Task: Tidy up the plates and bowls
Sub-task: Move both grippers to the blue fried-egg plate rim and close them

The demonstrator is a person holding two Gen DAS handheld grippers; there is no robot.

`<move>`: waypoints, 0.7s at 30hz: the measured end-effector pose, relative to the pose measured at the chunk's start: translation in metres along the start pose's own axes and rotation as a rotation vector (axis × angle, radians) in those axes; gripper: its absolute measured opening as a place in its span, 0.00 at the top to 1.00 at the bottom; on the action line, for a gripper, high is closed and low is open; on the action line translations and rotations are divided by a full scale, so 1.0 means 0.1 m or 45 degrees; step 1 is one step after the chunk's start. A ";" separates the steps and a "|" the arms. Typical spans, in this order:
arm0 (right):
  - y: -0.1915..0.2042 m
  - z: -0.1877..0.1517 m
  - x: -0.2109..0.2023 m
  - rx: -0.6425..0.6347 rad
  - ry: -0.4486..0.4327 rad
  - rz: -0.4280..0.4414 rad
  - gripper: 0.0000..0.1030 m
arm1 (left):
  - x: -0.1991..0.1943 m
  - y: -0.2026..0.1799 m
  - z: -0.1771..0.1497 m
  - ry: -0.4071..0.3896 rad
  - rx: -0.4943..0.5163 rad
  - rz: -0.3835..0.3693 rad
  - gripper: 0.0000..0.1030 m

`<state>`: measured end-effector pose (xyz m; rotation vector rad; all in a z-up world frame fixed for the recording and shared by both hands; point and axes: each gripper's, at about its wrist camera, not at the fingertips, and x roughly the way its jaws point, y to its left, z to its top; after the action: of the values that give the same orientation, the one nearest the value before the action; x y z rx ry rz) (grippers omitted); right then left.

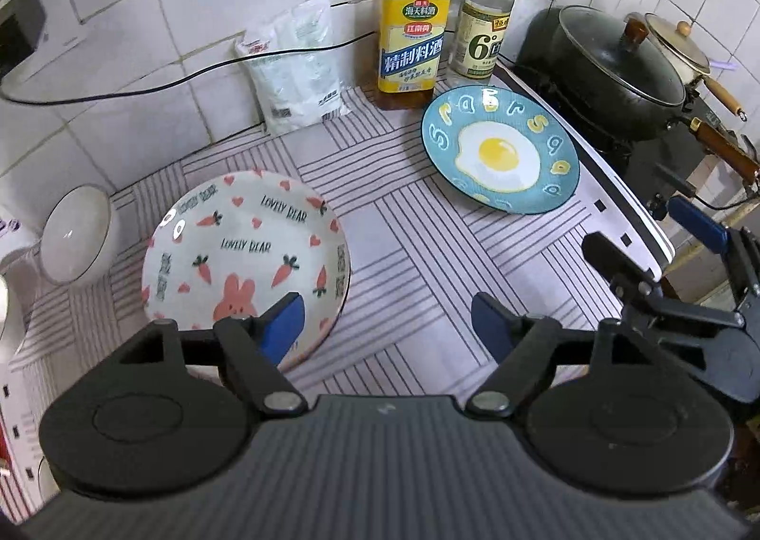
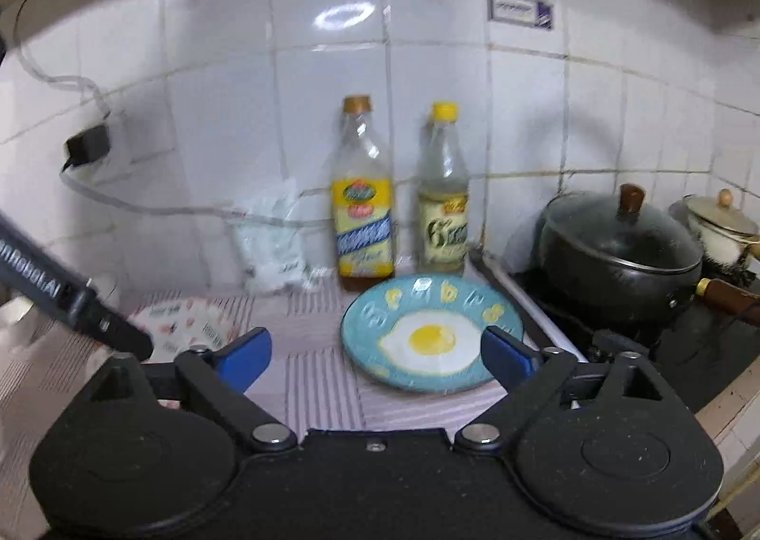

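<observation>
Plates: two lie flat on the striped mat (image 1: 418,255) — a blue egg plate (image 1: 498,148) near the bottles (image 1: 413,32) and stove, and a white rabbit plate (image 1: 242,250) well apart to its left.
Bowl: a small white bowl (image 1: 76,233) lies tipped on its side just left of the rabbit plate.
Handling: glazed ceramic by the look of it — likely stiff, slick, fairly heavy and breakable if dropped or knocked together.
Where to hold: the raised rim is the only purchase on each plate; one finger over, one under, at the near edge.
Left gripper (image 1: 387,326): spread wide, empty; its left fingertip (image 1: 285,319) overlaps the rabbit plate's near rim in the picture, contact unclear.
Right gripper (image 2: 377,352): spread wide, empty, hanging over the near side of the egg plate (image 2: 432,331) — blurred, so touching or not I cannot tell.
Risk: a shallow pinch on glaze may slip.
</observation>
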<state>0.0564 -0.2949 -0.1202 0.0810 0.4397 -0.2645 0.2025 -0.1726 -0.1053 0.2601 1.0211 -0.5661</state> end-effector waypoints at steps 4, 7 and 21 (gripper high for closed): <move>-0.02 0.01 0.18 0.028 -0.019 -0.076 0.05 | 0.19 0.04 0.10 -0.055 -0.037 -0.020 0.17; -0.07 -0.02 0.32 0.065 -0.041 -0.081 0.05 | 0.37 0.02 0.20 -0.075 -0.085 -0.026 0.14; -0.75 -0.51 1.26 0.267 0.038 -0.116 0.06 | 1.32 -0.37 0.69 -0.116 -0.110 -0.003 0.14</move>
<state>0.1256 -0.3901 -0.2218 0.2711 0.4451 -0.3989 0.2846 -0.2776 -0.1821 0.1554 0.9553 -0.5298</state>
